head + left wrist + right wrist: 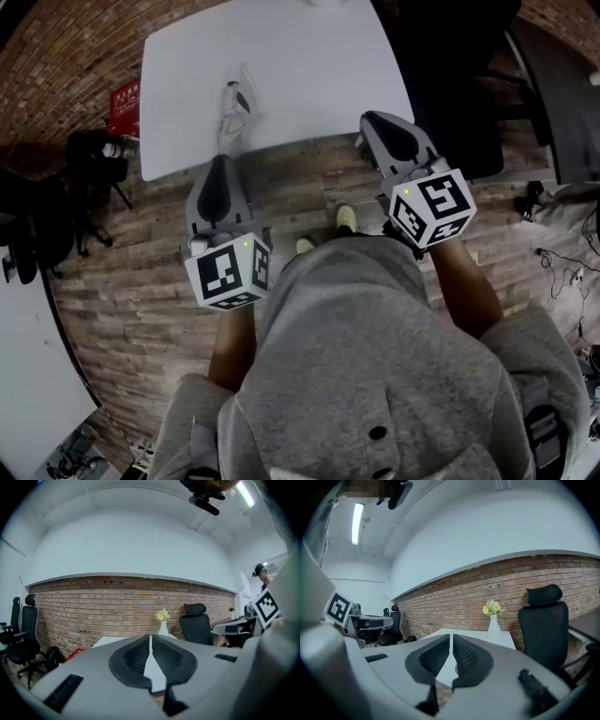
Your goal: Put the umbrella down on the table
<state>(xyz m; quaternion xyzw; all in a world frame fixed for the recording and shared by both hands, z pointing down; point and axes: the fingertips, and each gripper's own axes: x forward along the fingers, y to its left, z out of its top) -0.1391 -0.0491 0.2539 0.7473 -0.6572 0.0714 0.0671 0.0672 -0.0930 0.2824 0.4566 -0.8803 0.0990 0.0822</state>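
Wood-plank flooring point(141, 262) runs under a white table point(309, 66), and a brick wall point(93, 606) closes the room behind it. The umbrella point(232, 112) lies folded on the table, near the near-left corner, with its lower end reaching the near edge. It points roughly toward the far edge and nothing grips it.

The left gripper point(221, 161) hangs just off the near edge, its tip close to the umbrella's near end but apart from it. In the left gripper view the two ribbed pads point(136, 656) meet along a thin line, so the jaws are pressed together with nothing between them. The right gripper point(367, 118) is at the near-right corner, well apart from the umbrella. Its pads point(465, 656) likewise stand together and hold nothing.

At the far edge of the table stands a white vase of yellow flowers point(492, 616), with a black office chair point(543, 620) beside the table's right edge. A dark bag point(94, 155) sits on the floor off the left edge.
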